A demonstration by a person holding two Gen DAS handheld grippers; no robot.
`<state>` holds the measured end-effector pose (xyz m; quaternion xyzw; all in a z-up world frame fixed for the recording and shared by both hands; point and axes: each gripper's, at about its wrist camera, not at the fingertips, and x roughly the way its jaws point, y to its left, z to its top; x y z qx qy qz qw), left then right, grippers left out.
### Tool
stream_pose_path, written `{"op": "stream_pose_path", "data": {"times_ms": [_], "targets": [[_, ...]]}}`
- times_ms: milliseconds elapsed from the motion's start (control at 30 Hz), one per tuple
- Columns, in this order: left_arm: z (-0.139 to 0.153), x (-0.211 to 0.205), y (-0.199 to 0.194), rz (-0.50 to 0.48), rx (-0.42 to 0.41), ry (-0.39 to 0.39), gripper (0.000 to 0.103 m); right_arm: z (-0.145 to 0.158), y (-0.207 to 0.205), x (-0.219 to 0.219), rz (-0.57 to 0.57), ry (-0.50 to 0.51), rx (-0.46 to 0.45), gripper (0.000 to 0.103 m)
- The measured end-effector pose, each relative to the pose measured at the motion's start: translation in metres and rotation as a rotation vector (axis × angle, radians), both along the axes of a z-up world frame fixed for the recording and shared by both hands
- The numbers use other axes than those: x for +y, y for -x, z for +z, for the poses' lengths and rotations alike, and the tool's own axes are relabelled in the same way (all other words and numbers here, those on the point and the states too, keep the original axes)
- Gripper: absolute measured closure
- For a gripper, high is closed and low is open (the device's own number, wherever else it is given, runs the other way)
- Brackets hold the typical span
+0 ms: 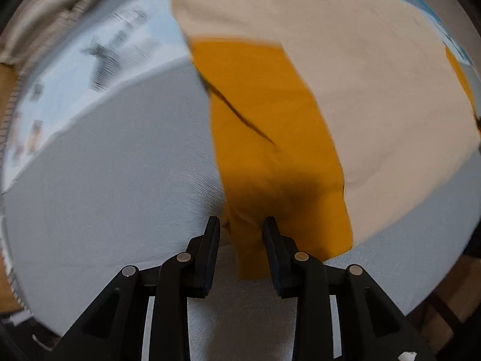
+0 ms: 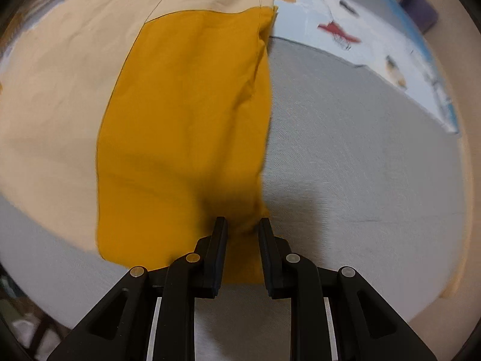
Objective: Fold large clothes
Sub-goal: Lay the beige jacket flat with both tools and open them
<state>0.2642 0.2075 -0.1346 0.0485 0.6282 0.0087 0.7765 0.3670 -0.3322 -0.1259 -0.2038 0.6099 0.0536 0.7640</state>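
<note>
The garment (image 1: 345, 90), beige with mustard bands down both sides, lies spread on the grey sheet (image 1: 105, 180), well inside its edges. Each tool has a near corner of a mustard band between its fingers: in the left wrist view the left gripper (image 1: 241, 225) has a narrow strip of mustard cloth running down between its jaws, which stand partly apart with the fabric bunched between them, so it looks clamped on the cloth; in the right wrist view the right gripper (image 2: 242, 225) likewise straddles the lower end of the mustard band (image 2: 186, 120) and appears closed on it, though in neither view is it plain that the pads press the cloth. Judging by this, the step in hand is a fold that carries the near hem by its two corners. The next move likely calls for both hands to travel together and level, away from the person, keeping the hem taut between them so the cloth does not sag or twist, then laying it down squarely on the far part. The garment's long axis runs away from the cameras, with its near hem at the grippers and its far end toward the printed blue cloth (image 2: 375, 30) beyond.
</note>
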Motion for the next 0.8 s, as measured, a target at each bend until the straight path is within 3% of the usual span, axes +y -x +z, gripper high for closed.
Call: {"op": "stream_pose_path", "data": {"times_ms": [67, 133, 200, 300, 400, 567, 667, 800], "targets": [[0.031, -0.008, 0.008, 0.048, -0.122, -0.028, 0.073, 0.02, 0.008, 0.006, 0.012, 0.042, -0.096, 0.08], [0.064, -0.013, 0.021, 0.126, -0.256, 0.008, 0.072, 0.056, 0.019, 0.01, -0.024, -0.043, -0.218, 0.08], [0.083, -0.012, 0.037, 0.215, -0.341, 0.049, 0.066, 0.083, 0.033, 0.018, -0.06, -0.14, -0.303, 0.079], [0.092, -0.025, 0.066, 0.314, -0.413, 0.11, 0.063, 0.094, 0.061, 0.049, -0.047, -0.222, -0.327, 0.078], [0.085, -0.041, 0.091, 0.36, -0.434, 0.125, 0.063, 0.097, 0.088, 0.091, 0.002, -0.27, -0.341, 0.078], [0.081, -0.093, 0.128, 0.346, -0.448, 0.127, 0.063, 0.086, 0.121, 0.139, 0.071, -0.301, -0.354, 0.078], [0.083, -0.101, 0.139, 0.36, -0.436, 0.161, 0.079, 0.085, 0.143, 0.159, 0.109, -0.323, -0.343, 0.078], [0.074, -0.105, 0.144, 0.317, -0.452, 0.191, 0.089, 0.088, 0.157, 0.178, 0.15, -0.335, -0.349, 0.078]]}}
